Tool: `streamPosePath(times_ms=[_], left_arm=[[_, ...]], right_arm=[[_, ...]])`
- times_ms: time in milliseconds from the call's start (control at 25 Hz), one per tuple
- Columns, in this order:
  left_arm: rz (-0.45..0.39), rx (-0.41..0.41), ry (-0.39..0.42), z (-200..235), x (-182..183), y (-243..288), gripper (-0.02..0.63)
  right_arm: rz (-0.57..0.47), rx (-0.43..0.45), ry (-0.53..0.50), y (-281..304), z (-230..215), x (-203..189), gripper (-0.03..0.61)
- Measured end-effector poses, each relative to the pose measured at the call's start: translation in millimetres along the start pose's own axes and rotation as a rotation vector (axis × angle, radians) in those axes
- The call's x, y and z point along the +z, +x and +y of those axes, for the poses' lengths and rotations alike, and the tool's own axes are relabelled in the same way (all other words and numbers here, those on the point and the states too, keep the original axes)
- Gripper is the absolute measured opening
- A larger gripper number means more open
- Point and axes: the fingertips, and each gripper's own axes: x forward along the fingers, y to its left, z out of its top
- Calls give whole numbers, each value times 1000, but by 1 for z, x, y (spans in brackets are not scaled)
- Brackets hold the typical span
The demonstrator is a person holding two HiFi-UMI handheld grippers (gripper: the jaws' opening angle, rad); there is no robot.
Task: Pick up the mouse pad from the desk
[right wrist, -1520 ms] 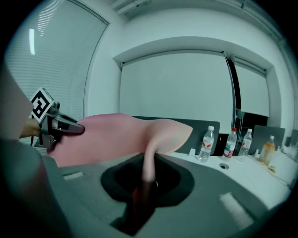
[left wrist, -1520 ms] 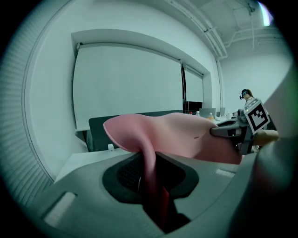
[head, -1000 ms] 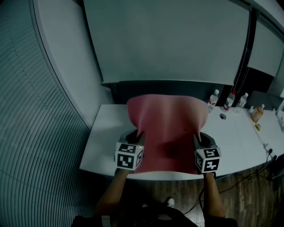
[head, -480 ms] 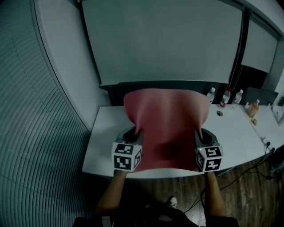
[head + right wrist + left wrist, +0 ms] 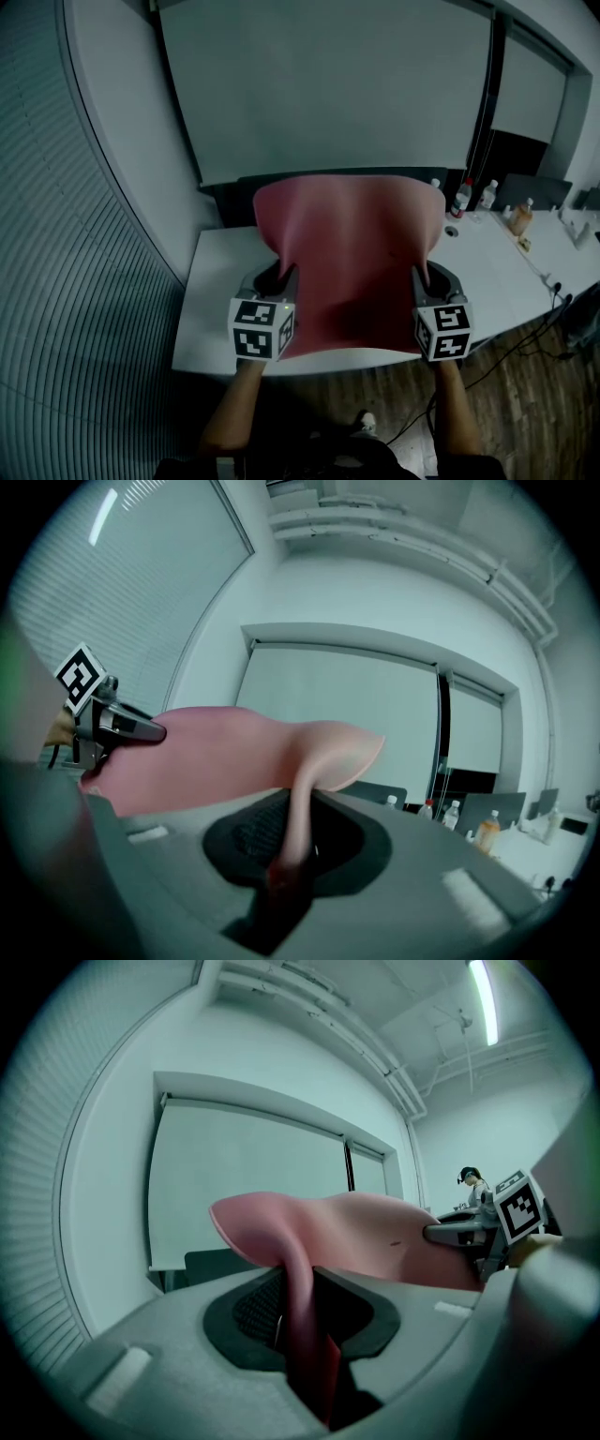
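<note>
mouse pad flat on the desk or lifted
Lifted: mouse pad hangs spread between the left gripper and right gripper, each clamped on a side edge.

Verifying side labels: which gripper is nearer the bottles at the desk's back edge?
Right. The right gripper, shut on the pink mouse pad at one edge, sits in front of the bottles; the left gripper clamps the pad's opposite edge, farther away.

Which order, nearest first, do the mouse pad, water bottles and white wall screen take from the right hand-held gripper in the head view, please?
1. mouse pad, clamped in the right hand-held gripper, spreading to its left.
2. water bottles, at the back edge of the desk, beyond it on the right.
3. white wall screen, behind the desk.
</note>
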Motion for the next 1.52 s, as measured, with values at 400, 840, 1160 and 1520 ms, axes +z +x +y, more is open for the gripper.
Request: streamPosePath(times_ms=[400, 840, 1160, 1520], left_arm=[[-60, -68, 24, -18, 28, -5, 83], [-127, -153, 34, -51, 52, -1, 83], [-159, -210, 44, -70, 65, 9, 84], [-192, -260, 58, -93, 81, 20, 84]], right_arm=[[-41, -91, -29, -39, -16, 22, 61], [-67, -192, -54, -79, -43, 37, 61], [-76, -254, -53, -100, -62, 40, 64], [-84, -324, -59, -116, -84, 44, 66]])
